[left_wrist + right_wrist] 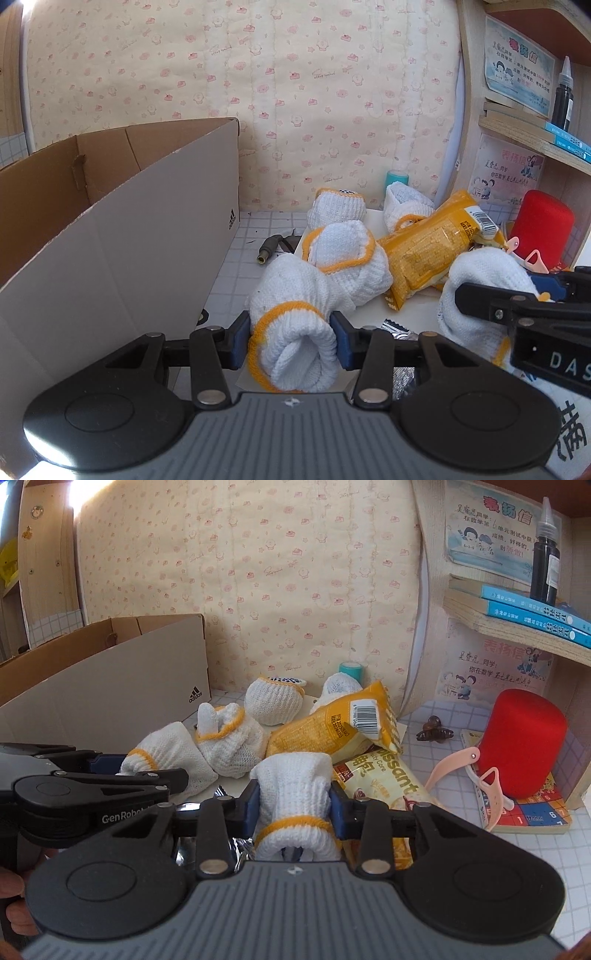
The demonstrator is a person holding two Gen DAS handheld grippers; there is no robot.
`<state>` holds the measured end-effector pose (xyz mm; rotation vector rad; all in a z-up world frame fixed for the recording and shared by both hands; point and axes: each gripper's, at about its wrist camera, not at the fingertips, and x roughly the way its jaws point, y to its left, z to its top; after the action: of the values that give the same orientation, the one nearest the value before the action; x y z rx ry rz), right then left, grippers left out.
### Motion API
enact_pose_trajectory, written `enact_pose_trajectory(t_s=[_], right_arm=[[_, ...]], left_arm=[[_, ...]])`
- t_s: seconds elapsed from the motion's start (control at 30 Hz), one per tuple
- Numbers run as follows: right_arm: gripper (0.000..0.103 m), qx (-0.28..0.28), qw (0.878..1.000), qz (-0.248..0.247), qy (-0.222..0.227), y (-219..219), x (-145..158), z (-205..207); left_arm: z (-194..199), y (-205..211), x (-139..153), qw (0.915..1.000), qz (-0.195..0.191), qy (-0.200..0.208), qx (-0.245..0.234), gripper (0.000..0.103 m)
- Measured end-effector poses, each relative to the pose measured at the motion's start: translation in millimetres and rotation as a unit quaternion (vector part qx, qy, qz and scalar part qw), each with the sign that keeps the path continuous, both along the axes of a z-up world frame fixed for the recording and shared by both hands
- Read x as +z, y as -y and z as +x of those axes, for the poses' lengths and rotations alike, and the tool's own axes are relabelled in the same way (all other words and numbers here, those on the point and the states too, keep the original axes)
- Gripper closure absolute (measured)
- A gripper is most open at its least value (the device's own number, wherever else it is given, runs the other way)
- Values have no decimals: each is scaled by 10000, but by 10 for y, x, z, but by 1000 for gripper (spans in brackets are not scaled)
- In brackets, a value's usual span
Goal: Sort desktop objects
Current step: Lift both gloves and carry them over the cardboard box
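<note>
Several rolled white gloves with yellow cuffs lie in a pile on the desk. My left gripper (291,341) is shut on one rolled glove (291,332) beside the open cardboard shoebox (147,236). My right gripper (294,806) is shut on another rolled glove (293,794) at the right of the pile; this glove also shows in the left wrist view (480,284). A yellow snack bag (432,243) lies across the pile (332,723). A croissant packet (384,779) lies under it.
A red cylinder (524,746) stands on a puzzle book (532,812) at the right, with a pink clip (461,768) leaning on it. A brown hair claw (434,733), a teal roll (351,668), a cable plug (267,249) and a shelf with books (532,616) are around.
</note>
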<state>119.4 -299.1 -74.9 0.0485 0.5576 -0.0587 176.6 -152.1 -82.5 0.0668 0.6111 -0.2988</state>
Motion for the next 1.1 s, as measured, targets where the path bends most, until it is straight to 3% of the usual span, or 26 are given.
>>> enact_pose_trajectory(t_s=[1.1], right_arm=[[66, -42, 9985, 219, 497, -5, 315, -382]], left_arm=[[-402, -23, 382, 9980, -134, 608, -73, 62]])
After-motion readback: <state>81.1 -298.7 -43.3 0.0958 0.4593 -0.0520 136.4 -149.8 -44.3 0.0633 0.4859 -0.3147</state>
